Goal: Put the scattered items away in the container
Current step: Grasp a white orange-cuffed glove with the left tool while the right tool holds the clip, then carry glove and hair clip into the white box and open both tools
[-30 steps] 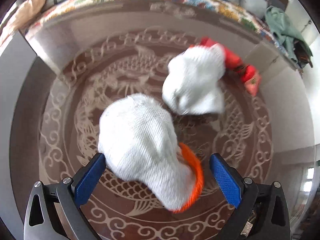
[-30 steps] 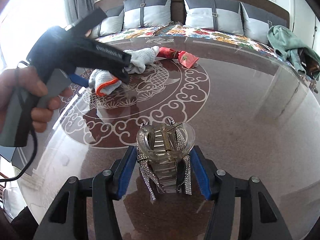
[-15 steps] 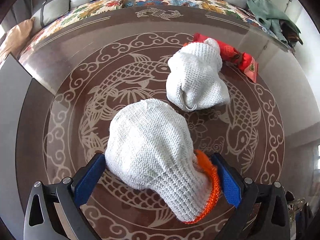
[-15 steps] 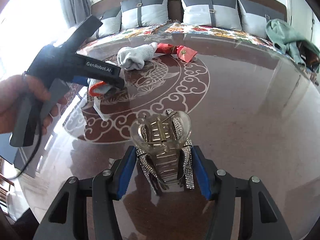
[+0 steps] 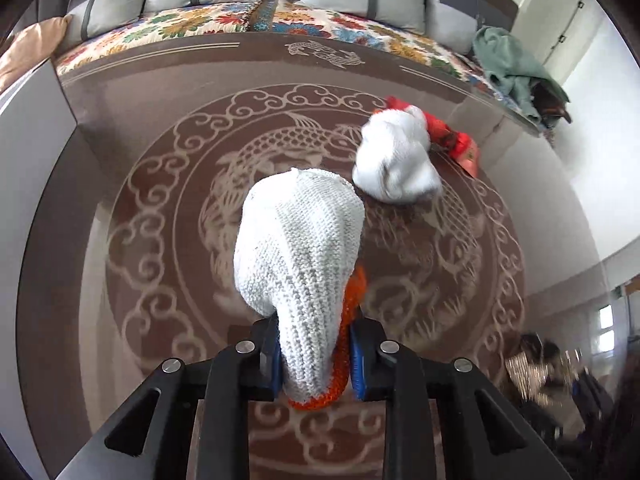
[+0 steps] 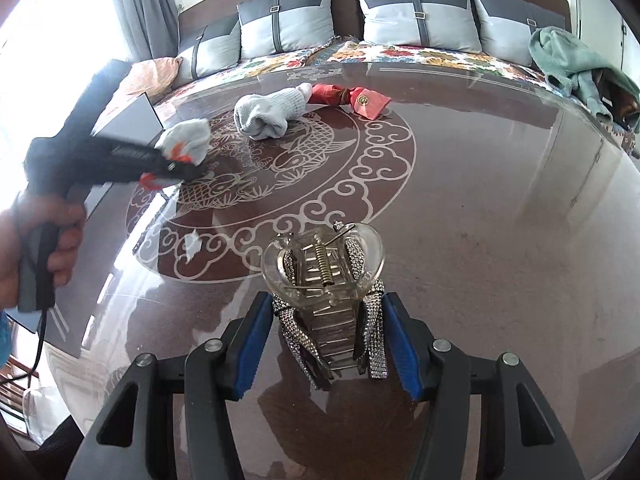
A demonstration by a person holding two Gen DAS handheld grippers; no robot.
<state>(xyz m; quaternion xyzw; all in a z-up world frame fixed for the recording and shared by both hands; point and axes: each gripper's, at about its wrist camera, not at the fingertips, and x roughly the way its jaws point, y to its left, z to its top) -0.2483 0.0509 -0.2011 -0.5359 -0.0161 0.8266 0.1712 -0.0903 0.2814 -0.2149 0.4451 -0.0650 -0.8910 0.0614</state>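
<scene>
The left gripper [image 5: 316, 364] is clamped on the cuff of the white knit glove [image 5: 300, 248], lifted off the table [image 5: 120, 128]: pick-up done, carry next. The right gripper [image 6: 328, 340] brackets the hair clip [image 6: 326, 280], though contact can't be judged. The second glove [image 5: 394, 160] lies at one o'clock; no container is visible, so finding it comes first.
</scene>
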